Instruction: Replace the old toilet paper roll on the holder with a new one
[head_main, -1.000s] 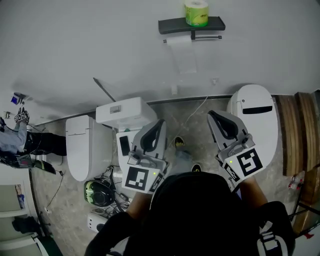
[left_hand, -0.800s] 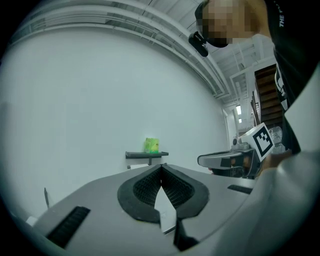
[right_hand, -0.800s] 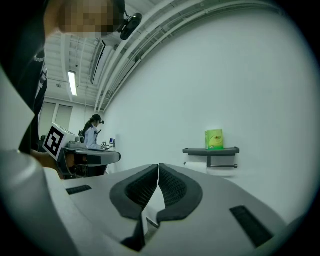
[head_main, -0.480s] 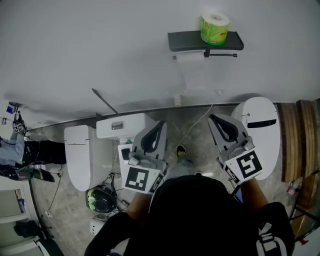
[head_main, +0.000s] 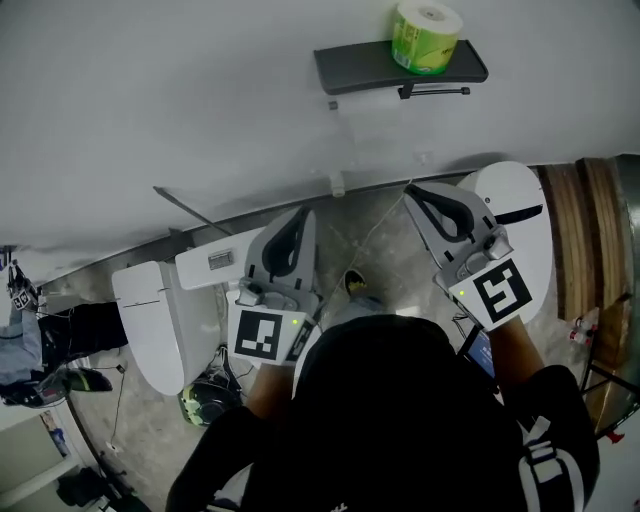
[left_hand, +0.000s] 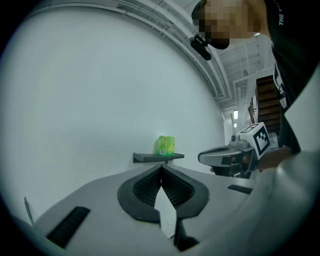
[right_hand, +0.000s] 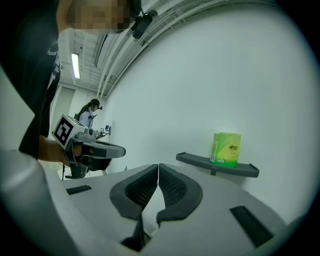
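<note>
A new roll in green wrapping (head_main: 427, 36) stands on a dark grey wall shelf (head_main: 365, 65). A thin holder bar (head_main: 437, 92) runs under the shelf's right part; white paper below it is hard to tell from the white wall. My left gripper (head_main: 304, 211) and right gripper (head_main: 409, 188) are both shut and empty, held side by side and pointing at the wall below the shelf. In the left gripper view the left gripper (left_hand: 161, 166) points at the green roll (left_hand: 165, 145), with the right gripper (left_hand: 231, 156) beside it. In the right gripper view the right gripper (right_hand: 158, 165) has the roll (right_hand: 226, 149) to its right.
White toilets stand on the stone floor below: one at the right (head_main: 520, 225), one at the left (head_main: 155, 325) beside a loose tank (head_main: 225, 262). Wooden boards (head_main: 580, 240) lie far right. A cable (head_main: 375, 235) runs down from the wall. Another person (right_hand: 90, 112) stands in the distance.
Both grippers have moved together toward the wall, still shut. The shelf and green roll look nearer and larger, and the floor fixtures have slid left in the head view.
</note>
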